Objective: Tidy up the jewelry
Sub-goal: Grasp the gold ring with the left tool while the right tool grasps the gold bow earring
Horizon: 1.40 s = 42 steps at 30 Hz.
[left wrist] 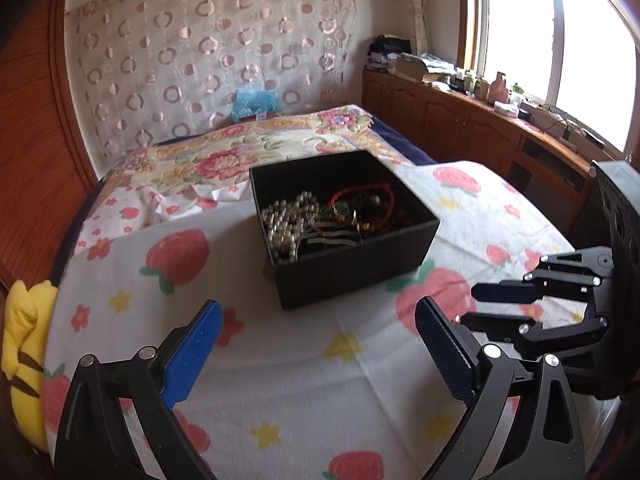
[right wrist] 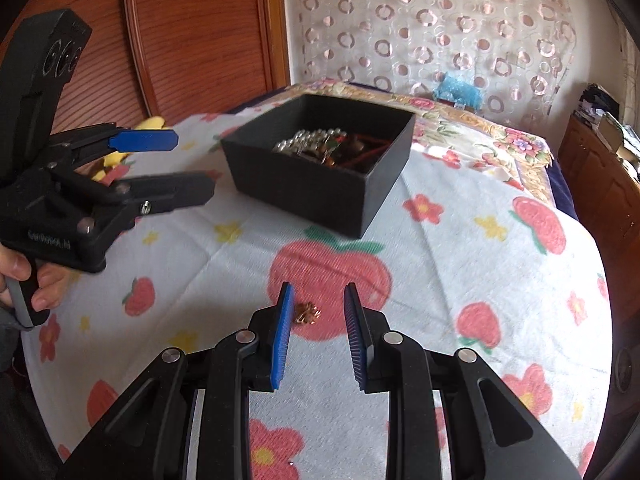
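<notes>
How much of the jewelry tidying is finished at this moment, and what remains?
Done: pearl beads and a red bracelet already lie in the black box. In hand: nothing; the right gripper is open around a small gold piece lying on the strawberry sheet. Left: grasp that piece and put it in the box. The left gripper is open, holding nothing.

Tangled jewelry (left wrist: 332,216) partly behind box wall (left wrist: 352,268), gold trinket (right wrist: 307,313) (perhaps a brooch) blurred
</notes>
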{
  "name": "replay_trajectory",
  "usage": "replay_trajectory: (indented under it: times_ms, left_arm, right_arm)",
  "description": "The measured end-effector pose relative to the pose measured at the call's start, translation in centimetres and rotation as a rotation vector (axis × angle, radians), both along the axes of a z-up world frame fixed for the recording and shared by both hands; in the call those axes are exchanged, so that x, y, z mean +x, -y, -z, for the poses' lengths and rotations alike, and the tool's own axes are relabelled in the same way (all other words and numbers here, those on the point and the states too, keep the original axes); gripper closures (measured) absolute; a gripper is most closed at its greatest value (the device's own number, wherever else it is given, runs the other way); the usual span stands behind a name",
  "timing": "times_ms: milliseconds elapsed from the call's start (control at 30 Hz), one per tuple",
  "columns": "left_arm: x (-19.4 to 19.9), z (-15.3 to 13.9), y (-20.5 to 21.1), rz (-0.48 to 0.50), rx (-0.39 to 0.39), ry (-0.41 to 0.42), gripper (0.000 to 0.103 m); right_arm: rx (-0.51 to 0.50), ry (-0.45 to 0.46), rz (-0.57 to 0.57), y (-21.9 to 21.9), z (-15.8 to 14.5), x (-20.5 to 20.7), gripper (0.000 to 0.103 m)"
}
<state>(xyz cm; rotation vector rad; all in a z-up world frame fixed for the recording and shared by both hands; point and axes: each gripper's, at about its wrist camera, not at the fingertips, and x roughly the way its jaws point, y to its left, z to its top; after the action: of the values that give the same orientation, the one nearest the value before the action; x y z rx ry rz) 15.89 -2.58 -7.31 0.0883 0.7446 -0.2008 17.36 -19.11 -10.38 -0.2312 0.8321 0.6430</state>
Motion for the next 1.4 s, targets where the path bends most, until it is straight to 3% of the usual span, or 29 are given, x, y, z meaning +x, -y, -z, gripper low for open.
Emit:
replay_trajectory:
  times_ms: [267,333,400,867,1400]
  left_arm:
    - [-0.9,2.5,-0.7,-0.006,0.007,-0.066,0.01]
    - [-1.2,2.7,-0.6,-0.002,0.006,-0.071,0.01]
    - [-1.5,2.8,-0.4,0.009,0.002,-0.077,0.01]
    - [-3.9,2.4,3.9,0.145,-0.008,-0.078,0.01]
    - [-4.1,3.6,8.9,0.264,0.039,-0.127,0.063]
  right_arm:
    - [-0.087,-0.011,-0.031,-1.5,1.0,0.0,0.075]
    - [-0.084,-0.011,-0.031,-1.4,1.1,0.1,0.077]
    - [-0.088,-0.008,-0.029,-1.3,1.0,0.1,0.086]
    - [-0.022,0.032,0.066,3.5,-0.8,-2.0,0.086]
    - [-0.003,0.029,0.1,5.5,-0.6,-2.9,0.086]
